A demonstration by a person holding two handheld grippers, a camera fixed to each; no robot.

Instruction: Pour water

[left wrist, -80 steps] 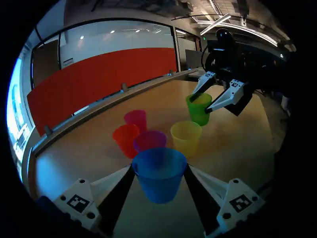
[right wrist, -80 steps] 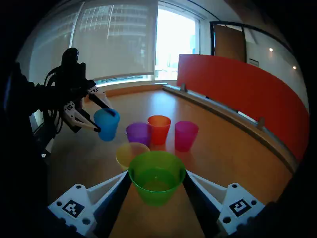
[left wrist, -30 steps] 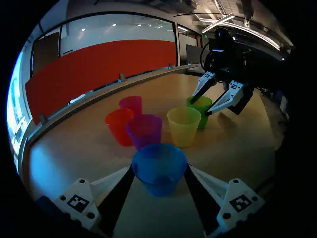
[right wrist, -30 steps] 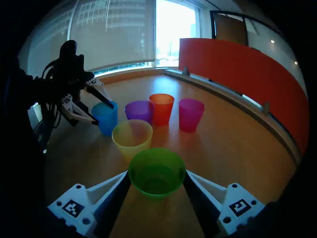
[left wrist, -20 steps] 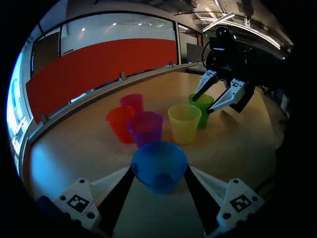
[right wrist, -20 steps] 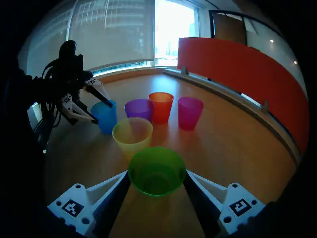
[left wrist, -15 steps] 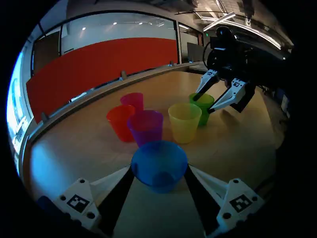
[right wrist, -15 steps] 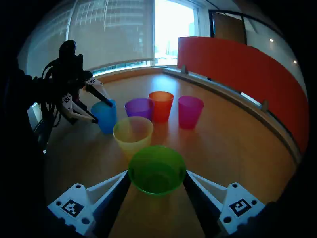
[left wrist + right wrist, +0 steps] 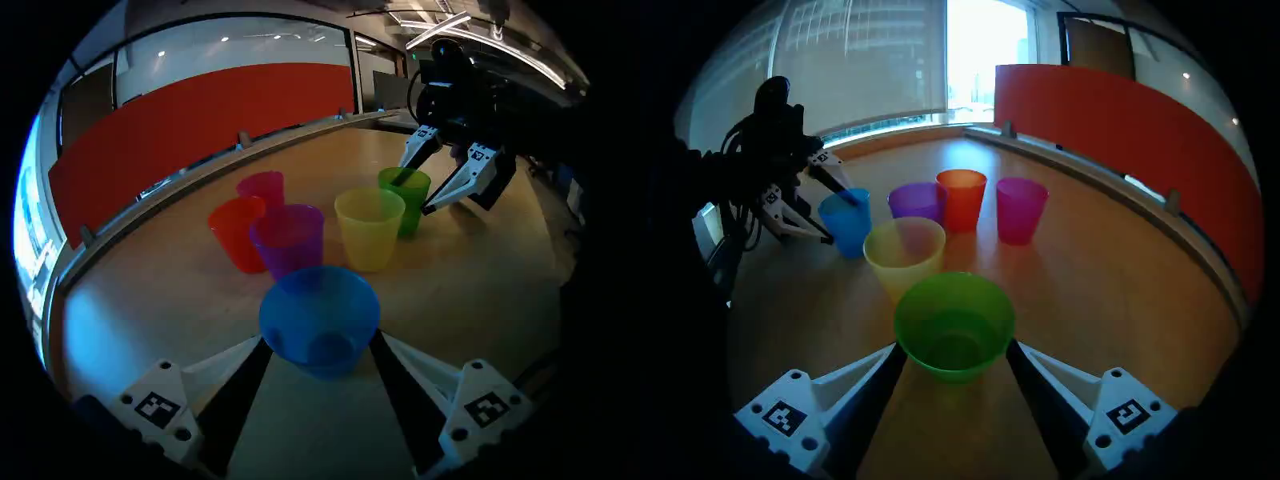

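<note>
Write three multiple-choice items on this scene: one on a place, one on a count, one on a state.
1. Which cup stands closest to the green cup?
A) orange
B) pink
C) yellow cup

2. How many cups are in the scene?
A) six
B) four
C) eight

3. What is the left gripper doing?
A) hanging open, away from every cup
B) gripping the blue cup
C) gripping the pink cup

Answers:
1 C, the yellow cup sits right beyond the green one in the right gripper view.
2 A, six cups of six different colours can be counted in either view.
3 B, its two fingers press on the blue cup's sides.
</note>
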